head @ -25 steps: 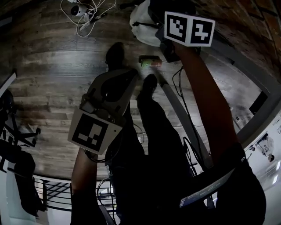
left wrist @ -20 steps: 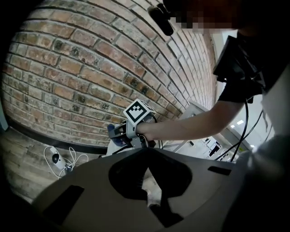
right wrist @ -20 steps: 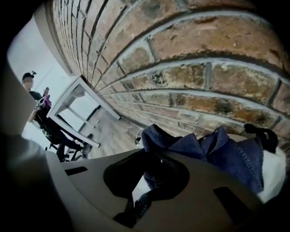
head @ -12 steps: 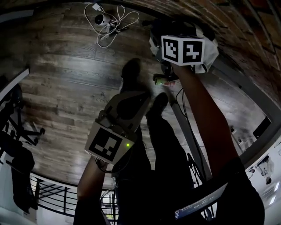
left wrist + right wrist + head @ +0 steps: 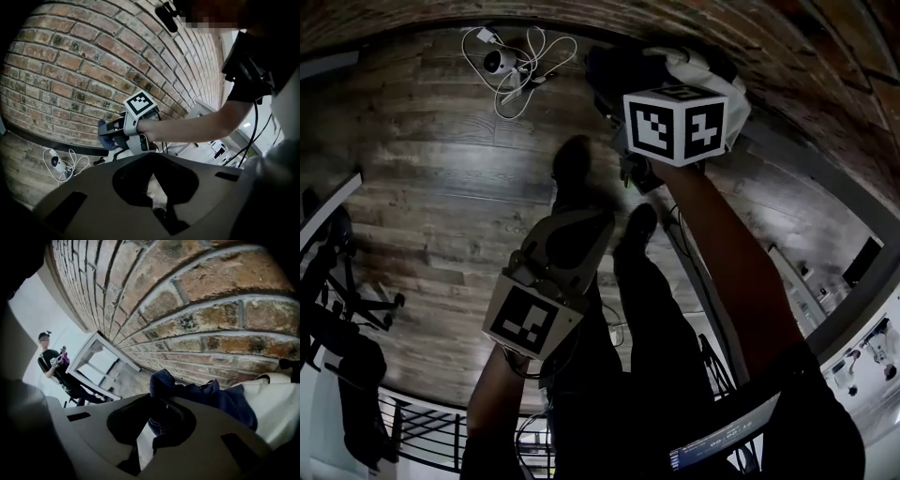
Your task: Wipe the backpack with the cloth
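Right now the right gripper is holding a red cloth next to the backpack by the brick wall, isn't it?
Not red: the cloth is dark blue. The right gripper view shows it pinched in the right gripper, next to the backpack by the brick wall.

The backpack [image 5: 739, 105] sits on the floor [image 5: 422, 187] at the foot of the brick wall [image 5: 825, 47], and a camera [image 5: 495, 62] lies in its loose cable [image 5: 539, 45] to the backpack's left. Our right hand-held gripper [image 5: 150, 427] hangs over the backpack with the cloth [image 5: 220, 399] in its jaws. Our left hand-held gripper [image 5: 157, 199] is nearer us, above our shoes [image 5: 572, 173].
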